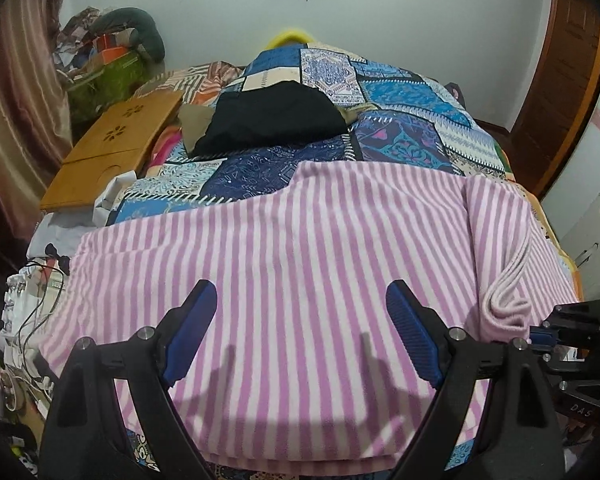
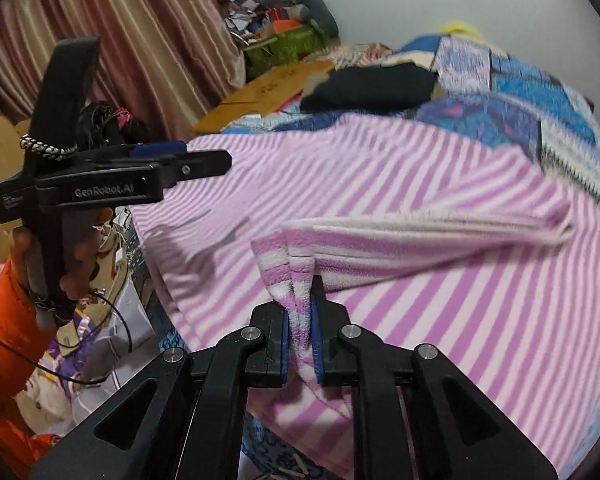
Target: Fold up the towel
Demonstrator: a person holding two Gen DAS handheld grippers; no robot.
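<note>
- One pink-and-white striped terry towel (image 1: 300, 248), spread over the lower half of the left wrist frame on a bed with blue patchwork quilt (image 1: 400, 120); already doubled, layered edges visible at bottom centre.
- Left claw (image 1: 302, 336) released, wide apart, nothing between the blue pads, hovering over towel at lower centre.
- Right claw (image 2: 300, 332) clenched on a bunched towel corner, lower centre of the right wrist frame; lifted flap trailing toward right edge of frame.
- Left claw also visible upper left of right wrist frame, held in a hand (image 2: 66, 248) with orange sleeve.
- Risk: thick bunched corner slipping out of the narrow pinch mid-carry, flap dropping short, crooked fold.
- Risk: only one corner held, far side of flap sagging or twisting, edges misaligned.
- Risk: lower layer dragged along with no hold-down from the idle left claw, stripes skewed, wrinkles.
- Risk: towel near the bed's front edge, pull toward camera likely sliding it off.
- Risk: one black folded garment (image 1: 272, 120) just beyond towel, upper centre; overshoot could land flap on it.
- Counts: towels one, claws two, black garments one, one wooden lap tray (image 1: 116, 148) at left, quilts one.
</note>
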